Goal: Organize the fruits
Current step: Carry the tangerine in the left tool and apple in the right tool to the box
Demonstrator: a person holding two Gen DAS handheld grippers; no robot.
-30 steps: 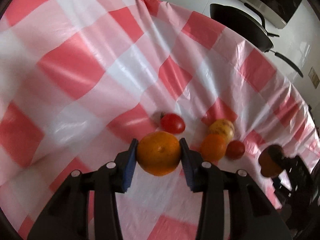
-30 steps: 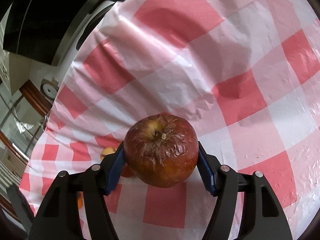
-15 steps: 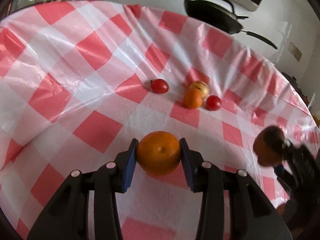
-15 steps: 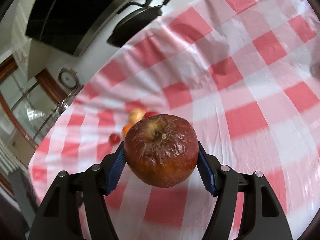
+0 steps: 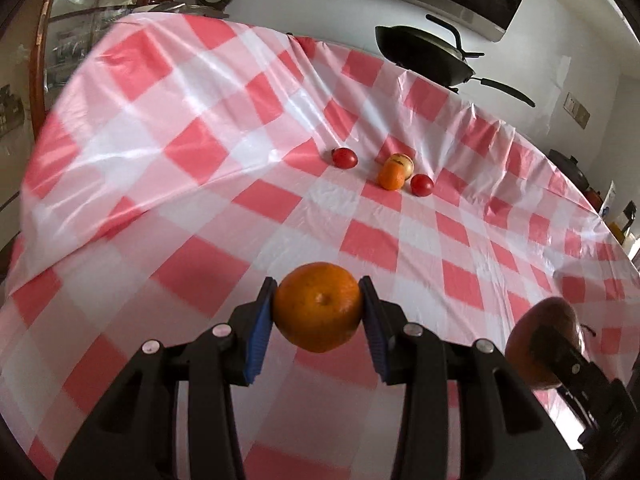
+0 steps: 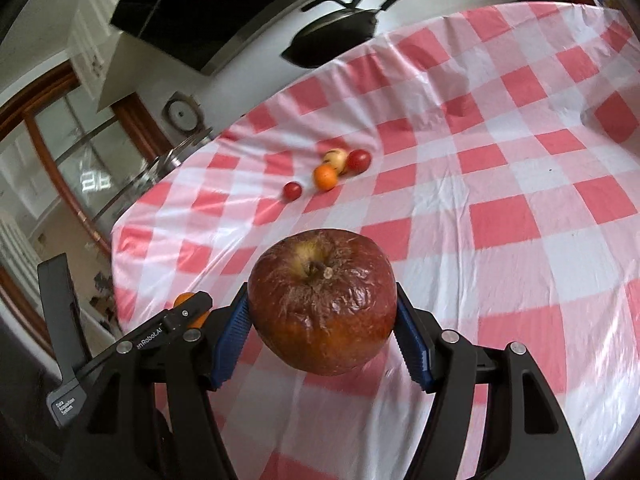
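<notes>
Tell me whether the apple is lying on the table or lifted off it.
Lifted. The apple is clamped between the right tool's blue pads, with the checked tablecloth visible below it.

A red-and-white checked tablecloth [image 5: 200, 152] shines with daylight. Behind it, a black pan [image 5: 420, 54] sits by the white wall [image 5: 320, 8]; wood-framed glass doors [image 6: 80, 148] stand left.

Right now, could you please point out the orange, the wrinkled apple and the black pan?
orange [image 5: 318, 312]: left wrist view, front face.
wrinkled apple [image 6: 324, 304]: right wrist view, top, below stem.
black pan [image 5: 420, 54]: left wrist view, bowl side.
</notes>
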